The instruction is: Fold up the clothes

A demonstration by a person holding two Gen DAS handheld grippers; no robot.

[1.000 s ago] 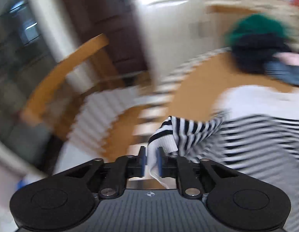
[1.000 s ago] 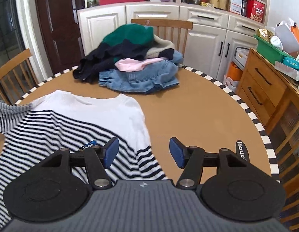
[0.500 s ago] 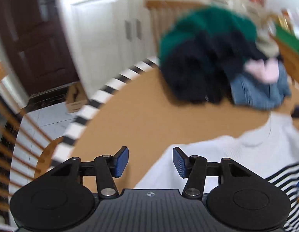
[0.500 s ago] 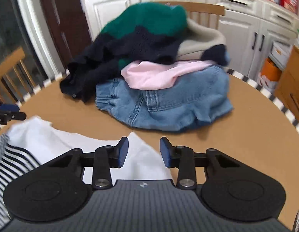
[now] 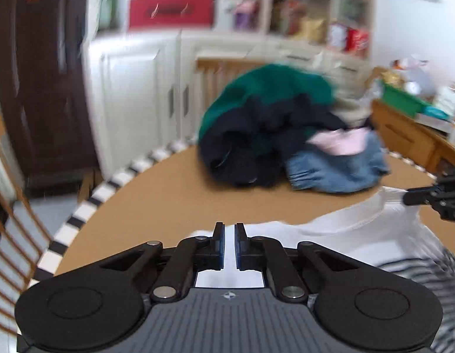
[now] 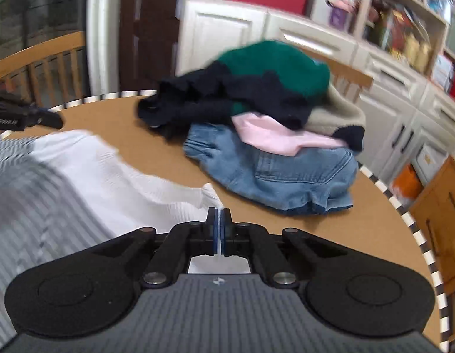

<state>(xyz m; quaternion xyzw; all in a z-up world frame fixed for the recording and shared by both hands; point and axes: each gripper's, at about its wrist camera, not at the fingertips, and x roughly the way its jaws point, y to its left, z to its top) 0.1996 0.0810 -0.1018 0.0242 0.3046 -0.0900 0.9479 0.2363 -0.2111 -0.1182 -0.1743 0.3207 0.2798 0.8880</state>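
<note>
A white shirt with black stripes (image 5: 359, 235) lies on the round brown table (image 5: 157, 203); it also shows in the right wrist view (image 6: 89, 176). My left gripper (image 5: 229, 235) is nearly shut, its jaws a narrow gap apart over the shirt's white left shoulder edge. My right gripper (image 6: 219, 220) is shut on the shirt's white right shoulder edge, with fabric pinched between the pads. Each gripper shows at the edge of the other's view.
A pile of clothes (image 6: 265, 117) sits at the table's far side: green and navy knits, a pink garment, blue jeans (image 6: 286, 176). Wooden chairs (image 6: 42, 61) stand around the table. White cabinets (image 5: 139, 94) and a wooden dresser (image 5: 409, 135) lie beyond.
My left gripper let go of the striped sleeve, swung to the white shoulder and closed down. My right gripper moved forward to the other shoulder and shut on it.
</note>
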